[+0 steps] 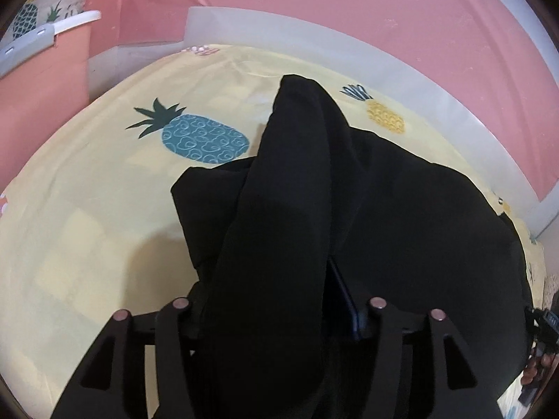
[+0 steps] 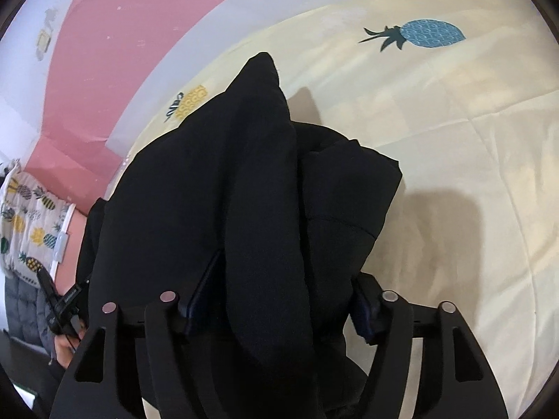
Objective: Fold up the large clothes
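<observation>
A large black garment (image 1: 384, 216) lies bunched on a yellow pineapple-print bedsheet (image 1: 87, 227). In the left wrist view a thick fold of it drapes over my left gripper (image 1: 279, 279) and hides the fingertips; the gripper is shut on the cloth. In the right wrist view the same black garment (image 2: 209, 192) is heaped over my right gripper (image 2: 276, 279), which is shut on a fold of it. Blue finger pads (image 2: 201, 286) show beside the cloth.
A pink wall with a white base (image 1: 349, 35) runs along the far edge of the bed. A pineapple-print cushion and white rail (image 2: 31, 216) stand at the left. The other gripper and a hand (image 2: 63, 310) show at the lower left.
</observation>
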### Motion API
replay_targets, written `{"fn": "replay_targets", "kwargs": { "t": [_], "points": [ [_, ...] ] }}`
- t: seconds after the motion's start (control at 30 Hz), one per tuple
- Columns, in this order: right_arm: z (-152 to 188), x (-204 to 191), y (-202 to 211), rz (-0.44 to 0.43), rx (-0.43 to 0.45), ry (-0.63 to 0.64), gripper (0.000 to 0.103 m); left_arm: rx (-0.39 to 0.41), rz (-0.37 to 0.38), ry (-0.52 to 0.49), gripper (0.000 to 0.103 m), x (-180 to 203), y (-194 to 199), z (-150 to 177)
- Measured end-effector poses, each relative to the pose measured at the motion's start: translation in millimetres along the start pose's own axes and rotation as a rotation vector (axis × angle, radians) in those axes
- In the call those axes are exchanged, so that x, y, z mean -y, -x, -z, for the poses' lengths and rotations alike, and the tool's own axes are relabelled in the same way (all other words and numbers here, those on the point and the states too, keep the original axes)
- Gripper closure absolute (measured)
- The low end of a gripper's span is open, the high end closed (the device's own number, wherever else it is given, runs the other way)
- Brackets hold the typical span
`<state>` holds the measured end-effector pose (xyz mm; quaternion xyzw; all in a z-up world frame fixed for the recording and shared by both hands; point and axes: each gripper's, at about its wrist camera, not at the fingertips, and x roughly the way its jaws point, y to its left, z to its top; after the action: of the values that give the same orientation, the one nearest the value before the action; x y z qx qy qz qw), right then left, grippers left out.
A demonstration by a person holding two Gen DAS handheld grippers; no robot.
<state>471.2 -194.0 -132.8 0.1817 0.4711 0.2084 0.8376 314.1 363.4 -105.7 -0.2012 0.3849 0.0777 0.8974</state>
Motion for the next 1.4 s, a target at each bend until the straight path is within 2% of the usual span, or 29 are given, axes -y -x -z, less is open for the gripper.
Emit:
{"fn": "replay_targets", "kwargs": {
  "t": [0.17,0.3,0.37,0.43,0.5,0.53,0.57,0.67,0.77,0.93,1.1,1.3,1.4],
  "points": [
    [0.8,-17.2,23.7,0.097,0.014,0.048,0.036,0.001,-0.033,0.017,0.044,1.4,30.5,-2.7],
    [11.3,-33.0,62.3,0.130,0.104,0.114,0.036,0.082,-0.048,0.016,0.046,-2.2,74.4,7.3],
    [21.1,-43.0,81.7,0.135,0.145,0.145,0.036,0.121,-0.032,-0.003,0.046,0.3,96.8,17.9],
    [34.4,-52.3,88.8,0.141,0.151,0.190,0.036,0.144,-0.013,-0.045,0.046,7.6,111.8,34.2],
    [47.4,-59.7,86.4,0.166,0.142,0.235,0.045,0.131,-0.014,-0.088,0.046,12.9,111.9,51.1],
    [55.7,-61.8,82.5,0.178,0.125,0.256,0.062,0.110,-0.027,-0.106,0.046,14.0,106.2,60.3],
    [62.9,-61.3,74.3,0.194,0.090,0.268,0.070,0.077,-0.047,-0.111,0.046,12.5,96.5,68.3],
    [73.3,-51.3,50.5,0.244,0.028,0.284,0.072,0.040,-0.075,-0.088,0.043,3.4,76.3,82.5],
    [76.1,-43.7,44.1,0.246,0.020,0.276,0.072,0.041,-0.097,-0.092,0.043,7.0,74.8,79.9],
    [78.5,-51.1,64.9,0.259,0.015,0.268,0.072,-0.003,-0.134,-0.092,0.044,18.3,92.6,79.0],
    [110.6,-62.7,108.0,0.242,0.050,0.270,0.072,0.024,-0.136,-0.091,0.044,40.8,149.4,108.2],
    [161.1,-85.0,176.4,0.229,0.112,0.343,0.072,0.052,-0.131,-0.091,0.044,72.8,224.7,150.2],
    [185.4,-93.2,208.5,0.221,0.142,0.368,0.066,0.075,-0.107,-0.088,0.044,87.2,258.5,170.7]
  ]
}}
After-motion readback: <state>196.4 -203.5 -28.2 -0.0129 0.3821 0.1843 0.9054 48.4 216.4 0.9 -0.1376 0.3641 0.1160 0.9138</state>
